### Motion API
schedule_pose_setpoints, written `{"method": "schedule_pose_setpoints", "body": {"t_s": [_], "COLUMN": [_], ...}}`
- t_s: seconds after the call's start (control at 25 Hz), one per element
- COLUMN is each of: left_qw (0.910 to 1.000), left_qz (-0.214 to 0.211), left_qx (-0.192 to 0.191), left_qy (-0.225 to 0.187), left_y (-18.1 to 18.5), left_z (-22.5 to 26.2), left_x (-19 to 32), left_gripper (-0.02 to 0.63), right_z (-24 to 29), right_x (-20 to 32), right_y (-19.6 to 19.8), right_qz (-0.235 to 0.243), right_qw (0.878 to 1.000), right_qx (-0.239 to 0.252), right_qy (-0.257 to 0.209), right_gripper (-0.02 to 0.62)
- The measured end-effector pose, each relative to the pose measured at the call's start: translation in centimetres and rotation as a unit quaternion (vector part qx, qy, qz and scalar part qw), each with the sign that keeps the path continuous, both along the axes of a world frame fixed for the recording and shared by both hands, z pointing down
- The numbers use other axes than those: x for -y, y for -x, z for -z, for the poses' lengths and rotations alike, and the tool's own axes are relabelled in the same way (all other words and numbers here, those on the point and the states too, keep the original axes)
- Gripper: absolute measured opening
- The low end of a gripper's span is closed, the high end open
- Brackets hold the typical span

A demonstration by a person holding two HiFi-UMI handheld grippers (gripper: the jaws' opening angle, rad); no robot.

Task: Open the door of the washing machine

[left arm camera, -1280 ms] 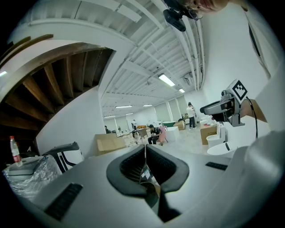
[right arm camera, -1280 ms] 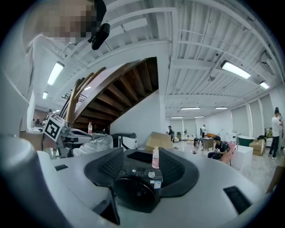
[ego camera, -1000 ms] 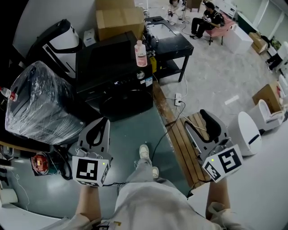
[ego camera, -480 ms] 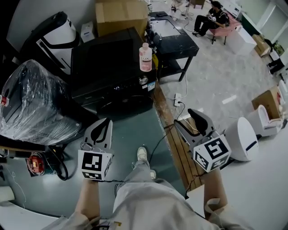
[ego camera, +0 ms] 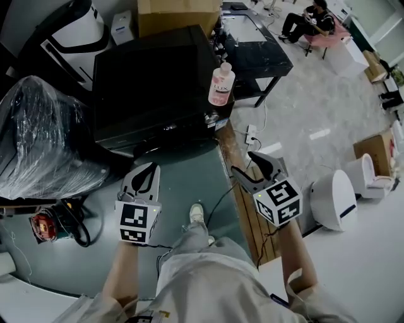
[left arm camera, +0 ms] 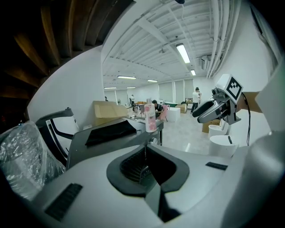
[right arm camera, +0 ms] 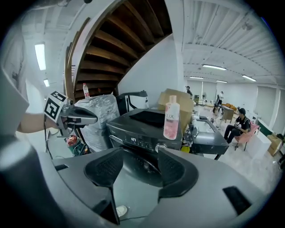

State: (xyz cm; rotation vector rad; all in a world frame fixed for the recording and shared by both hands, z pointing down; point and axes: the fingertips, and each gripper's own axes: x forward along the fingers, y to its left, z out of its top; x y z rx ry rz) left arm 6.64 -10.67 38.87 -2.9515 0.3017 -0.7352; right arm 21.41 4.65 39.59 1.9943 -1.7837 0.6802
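Observation:
The black washing machine stands ahead of me, a pink bottle on its top right corner. Its round front door looks closed and shows between the right jaws in the right gripper view. My left gripper hovers over the green floor in front of the machine, jaws shut on nothing. My right gripper is held at the machine's front right, short of the door and open, with nothing between its pads.
A plastic-wrapped bundle sits left of the machine, a cardboard box behind it, a black table to its right. Wooden slats and a cable run along the floor at right. A white round unit stands farther right.
The view has closed in on the washing machine. The right gripper has moved left and forward toward the machine's front. The left gripper has edged forward; neither jaw state has changed.

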Motion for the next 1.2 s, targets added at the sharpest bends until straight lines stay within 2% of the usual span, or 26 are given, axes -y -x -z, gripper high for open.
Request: {"method": "schedule_pose_setpoints", "body": {"t_s": [0.2,0.36,0.48,0.68,0.96,1.2], "left_qw": [0.9995,0.9983,0.9972,0.9938,0.9836,0.9720], "left_qz": [0.008,-0.001,0.008,0.049,0.117,0.162], "left_qx": [0.021,0.055,0.065,0.087,0.115,0.136], "left_qy": [0.024,0.016,0.037,0.048,0.074,0.103], "left_y": [-1.2,-2.3,-3.2,-3.2,-3.7,-4.5], "left_z": [-3.5,-6.5,-8.2,-10.3,-13.3,-16.5], "left_x": [2.4,3.1,3.6,4.6,5.2,5.0], "left_gripper": [0.026,0.027,0.026,0.026,0.027,0.027], "right_z": [-4.1,-7.3,-9.8,-13.8,-19.5,-24.5], "right_x": [3.2,5.1,6.2,7.7,9.7,10.7], "right_y": [-1.8,-3.0,-3.7,-4.4,-6.2,-5.8], "right_qz": [0.012,0.024,0.042,0.082,0.139,0.225], "right_qw": [1.000,0.999,0.997,0.991,0.979,0.956], "right_qx": [0.008,0.012,0.021,0.036,0.058,0.050], "right_qy": [0.026,0.046,0.064,0.094,0.134,0.179], "right_gripper": [0.258,0.260,0.261,0.261,0.259,0.261]}}
